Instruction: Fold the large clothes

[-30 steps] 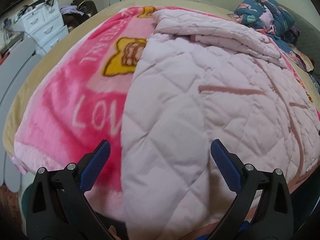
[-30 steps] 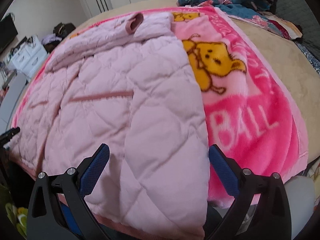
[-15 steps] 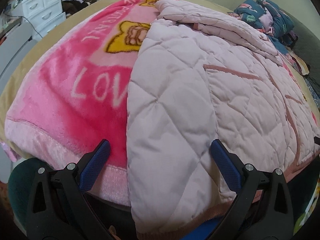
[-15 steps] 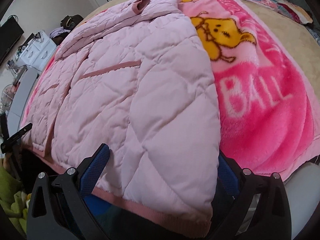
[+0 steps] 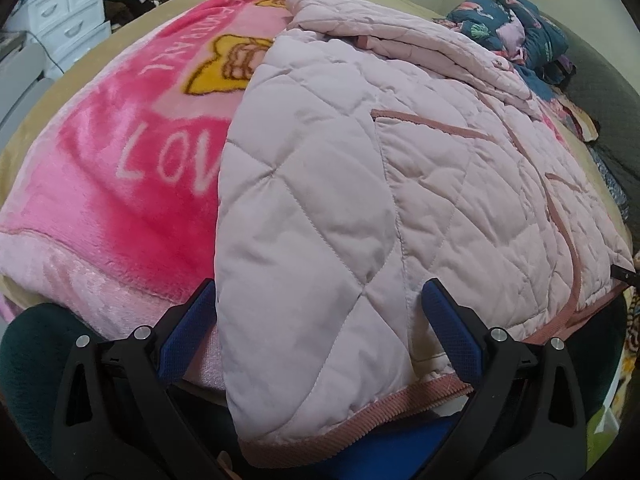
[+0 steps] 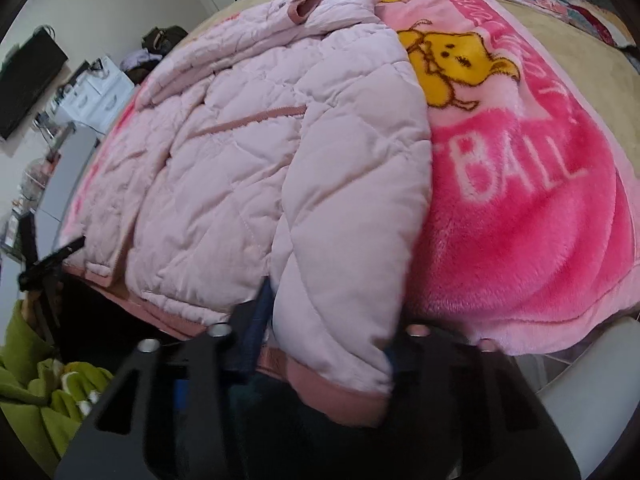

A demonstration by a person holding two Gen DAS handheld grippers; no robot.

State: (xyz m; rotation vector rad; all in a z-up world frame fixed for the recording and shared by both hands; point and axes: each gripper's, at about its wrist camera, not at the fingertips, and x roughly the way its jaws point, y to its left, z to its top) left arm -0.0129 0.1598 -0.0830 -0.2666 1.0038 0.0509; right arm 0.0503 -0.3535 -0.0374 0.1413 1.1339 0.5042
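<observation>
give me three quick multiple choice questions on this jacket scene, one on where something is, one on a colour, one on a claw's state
1. Where does the quilted jacket lie?
A. on the pink blanket
B. on the floor
C. inside a drawer

2. What colour is the ribbed hem band of the jacket?
A. navy blue
B. dusty pink
C. green

3. How does the left claw stand?
A. shut on nothing
B. out of view
C. open, fingers either side of the jacket's corner

Answers:
1. A, since the pink blanket with the yellow bear spreads out beneath and beside the jacket.
2. B, since the band along the bottom edge is a darker dusty pink than the pale quilting.
3. C, since its blue pads sit wide apart with the jacket corner between them.
</observation>
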